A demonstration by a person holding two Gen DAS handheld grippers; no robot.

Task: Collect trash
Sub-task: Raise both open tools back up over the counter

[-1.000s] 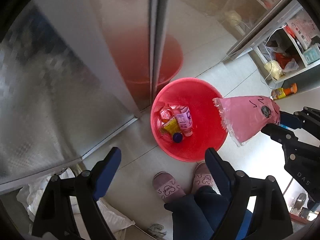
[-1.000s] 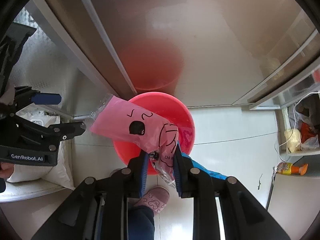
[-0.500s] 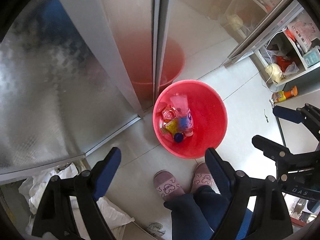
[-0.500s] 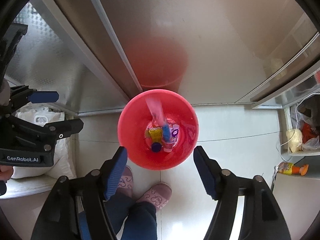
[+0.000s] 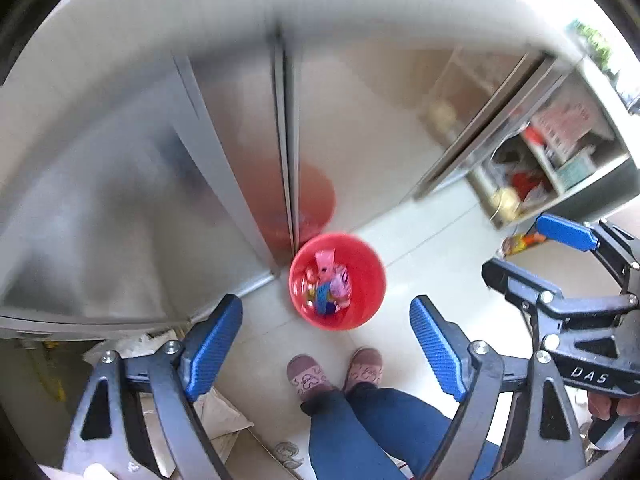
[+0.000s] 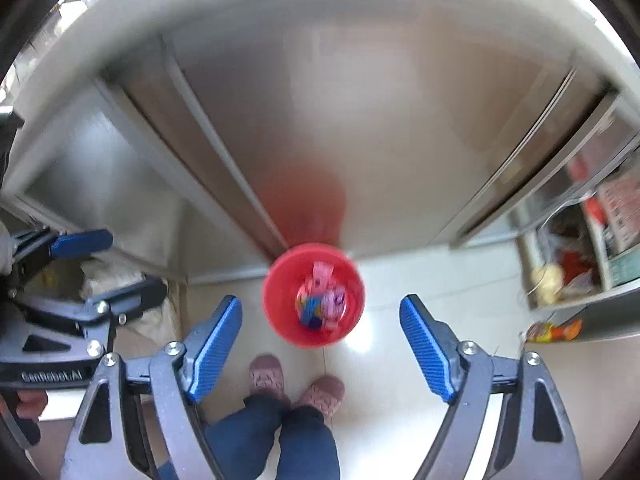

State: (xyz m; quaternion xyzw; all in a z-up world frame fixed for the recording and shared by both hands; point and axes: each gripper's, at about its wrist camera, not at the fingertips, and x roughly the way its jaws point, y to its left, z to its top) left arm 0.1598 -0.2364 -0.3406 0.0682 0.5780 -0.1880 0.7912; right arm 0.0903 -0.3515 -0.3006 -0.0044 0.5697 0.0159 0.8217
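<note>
The pink snack wrapper (image 6: pixel 322 276) that the right gripper (image 6: pixel 320 344) was pinching a second ago is now lying in the red bucket (image 6: pixel 280 300) at frame centre, so that piece is collected. Both the right and the left gripper (image 5: pixel 326 346) are hanging spread and empty, pulling higher above the pale tiled floor (image 5: pixel 432 264). Steel cabinet doors (image 5: pixel 240 152) are filling the upper frame; a cluttered shelf (image 5: pixel 560 172) is sitting at right.

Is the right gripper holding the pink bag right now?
No: the right gripper is open with nothing between its blue fingers, and the pink bag lies in the red bucket on the floor.
</note>
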